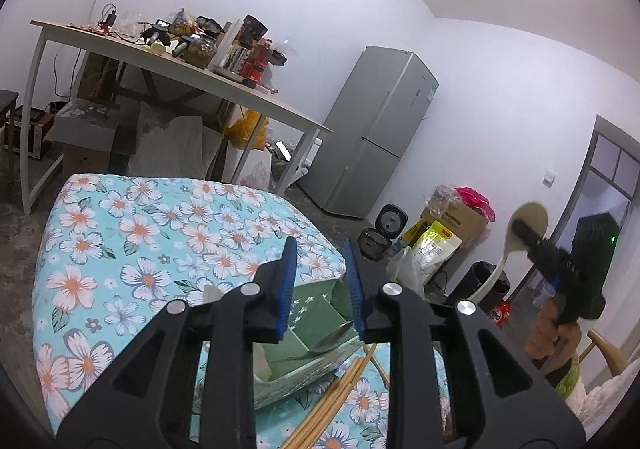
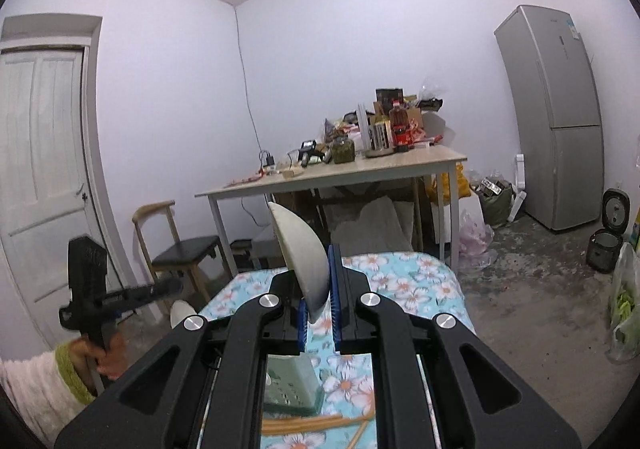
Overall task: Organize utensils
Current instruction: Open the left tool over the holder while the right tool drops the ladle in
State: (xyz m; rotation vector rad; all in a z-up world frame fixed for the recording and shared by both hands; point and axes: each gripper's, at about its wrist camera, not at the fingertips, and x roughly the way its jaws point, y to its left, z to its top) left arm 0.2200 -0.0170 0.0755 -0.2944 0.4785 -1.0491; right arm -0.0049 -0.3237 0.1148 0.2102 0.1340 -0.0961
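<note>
My left gripper is open and empty, held above a green utensil organizer box on the floral tablecloth. A metal spoon lies in the box. Wooden chopsticks lie on the cloth beside it. My right gripper is shut on a white ceramic spoon, bowl end up, held above the table. That spoon and the right gripper also show at the right of the left wrist view. The organizer and chopsticks show below the right gripper. The left gripper shows at far left.
A cluttered wooden table stands behind, with a chair beside it. A grey fridge stands against the wall, with a rice cooker, boxes and bags on the concrete floor. A door is at left.
</note>
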